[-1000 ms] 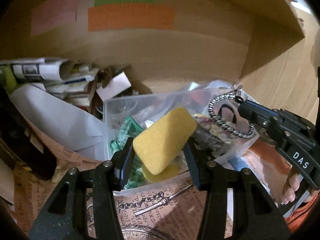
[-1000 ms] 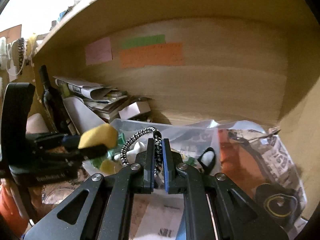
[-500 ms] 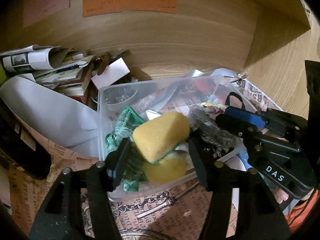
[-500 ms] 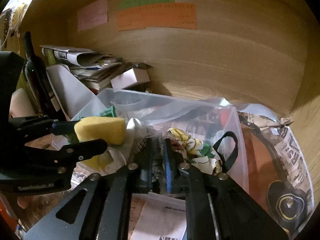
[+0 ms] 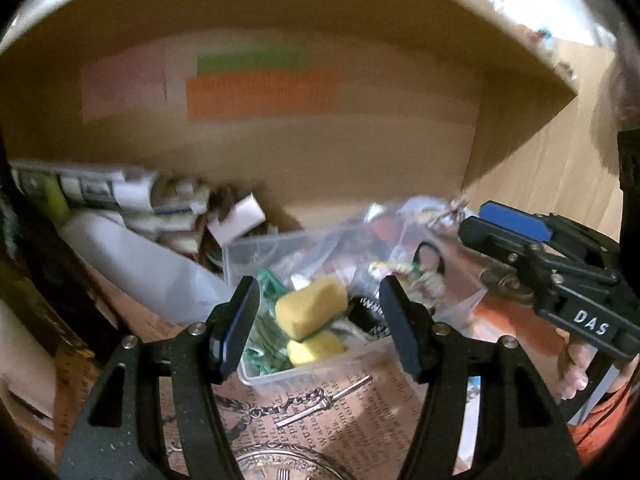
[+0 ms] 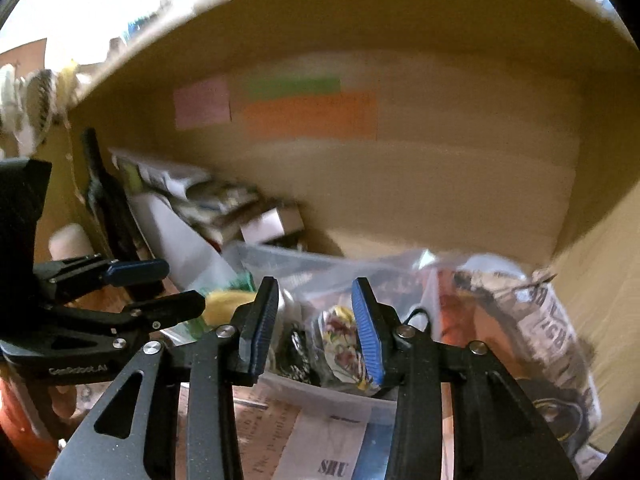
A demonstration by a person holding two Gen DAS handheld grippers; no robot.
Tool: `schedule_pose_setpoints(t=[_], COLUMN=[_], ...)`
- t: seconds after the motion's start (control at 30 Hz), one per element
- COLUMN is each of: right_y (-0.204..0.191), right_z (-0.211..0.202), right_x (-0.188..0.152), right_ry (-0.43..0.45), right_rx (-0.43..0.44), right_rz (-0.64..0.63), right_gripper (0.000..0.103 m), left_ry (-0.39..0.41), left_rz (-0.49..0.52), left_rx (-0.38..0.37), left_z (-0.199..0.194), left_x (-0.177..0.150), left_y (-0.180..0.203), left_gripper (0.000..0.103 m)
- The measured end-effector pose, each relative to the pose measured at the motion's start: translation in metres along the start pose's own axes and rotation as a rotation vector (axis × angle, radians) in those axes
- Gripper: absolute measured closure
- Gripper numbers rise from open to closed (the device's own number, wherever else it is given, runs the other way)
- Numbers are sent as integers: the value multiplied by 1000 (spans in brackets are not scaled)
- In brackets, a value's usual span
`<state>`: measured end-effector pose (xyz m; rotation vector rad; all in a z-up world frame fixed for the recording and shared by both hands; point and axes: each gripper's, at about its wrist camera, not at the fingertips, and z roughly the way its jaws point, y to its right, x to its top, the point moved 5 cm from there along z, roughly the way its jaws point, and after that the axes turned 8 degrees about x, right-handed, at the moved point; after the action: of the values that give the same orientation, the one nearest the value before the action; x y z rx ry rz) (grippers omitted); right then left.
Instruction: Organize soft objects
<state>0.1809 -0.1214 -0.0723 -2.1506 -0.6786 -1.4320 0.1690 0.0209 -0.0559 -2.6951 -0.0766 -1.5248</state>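
Both grippers hang empty over the shelf, their jaws spread wide: the left gripper (image 5: pixel 316 320) frames the sponges, and the right gripper (image 6: pixel 316 328) frames the floral cloth.

Behind everything runs the wooden back wall (image 5: pixel 360 152), with an orange label (image 5: pixel 260 98) stuck on it. Below, newspaper (image 5: pixel 352 404) lines the shelf, and on it sits the clear bin (image 5: pixel 280 376) that holds the soft things. A yellow sponge (image 5: pixel 310 310) lies on top in the bin, tilted, touching a smaller yellow piece (image 5: pixel 314 350) beneath it. Green fabric (image 5: pixel 266 330) is bunched to their left. The floral cloth (image 6: pixel 344 344) and a dark braided cord (image 6: pixel 298 354) lie at the bin's right side.

By its look, the sponge should be light and squashy. A gentle pinch across its short sides should hold it, and a hard squeeze would only deform it. The cloth will sag, so a bunched fold is probably the best place to take it.
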Motion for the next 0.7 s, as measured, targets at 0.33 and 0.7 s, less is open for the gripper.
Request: schedule_pose_setpoints(t=[0.33, 0.7], right_y=[-21, -32], right_z=[-75, -107], right_x=[27, 29], right_ry=[197, 288], right_rx=[-17, -13], right_rz=[-48, -40], right_gripper=[40, 2], left_ry=[184, 287], left_rz=[-39, -62], left_rx=[11, 29], left_z=[-71, -117], left_x=[19, 18], left_y=[-4, -1], left_gripper=[29, 7])
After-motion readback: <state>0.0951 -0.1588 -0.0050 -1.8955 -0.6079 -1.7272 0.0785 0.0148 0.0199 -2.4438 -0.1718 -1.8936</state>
